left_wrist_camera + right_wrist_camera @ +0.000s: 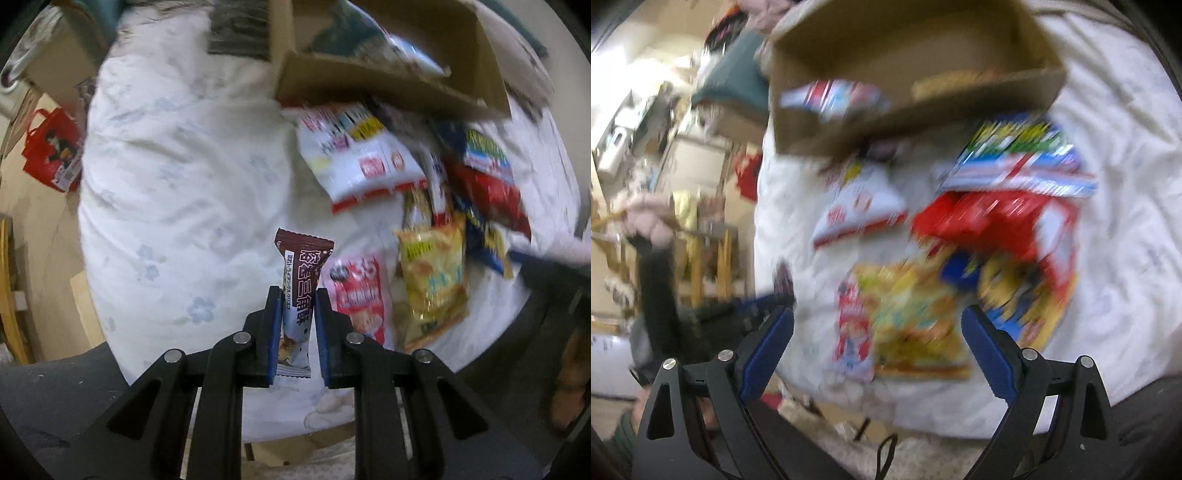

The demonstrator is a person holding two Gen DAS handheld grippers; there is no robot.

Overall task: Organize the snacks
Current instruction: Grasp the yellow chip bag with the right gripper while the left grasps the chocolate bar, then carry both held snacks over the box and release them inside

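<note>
My left gripper (295, 291) is shut on a brown and white snack bar (301, 280), held upright above the white quilt (177, 177). A pile of snack packets lies to its right: a white and red bag (362, 155), a pink packet (360, 291), a yellow bag (434, 280) and a red bag (491, 192). An open cardboard box (391, 59) stands behind the pile. My right gripper (877, 314) is open and empty above the yellow bag (916, 321) and pink packet (851, 325). The box (912, 70) holds a few packets. The right wrist view is blurred.
A red tote bag (51, 151) sits on the floor left of the bed. Another cardboard box (62, 62) stands at the far left. A teal cushion (735, 81) lies left of the box. The other gripper and hand (650, 236) show at the left.
</note>
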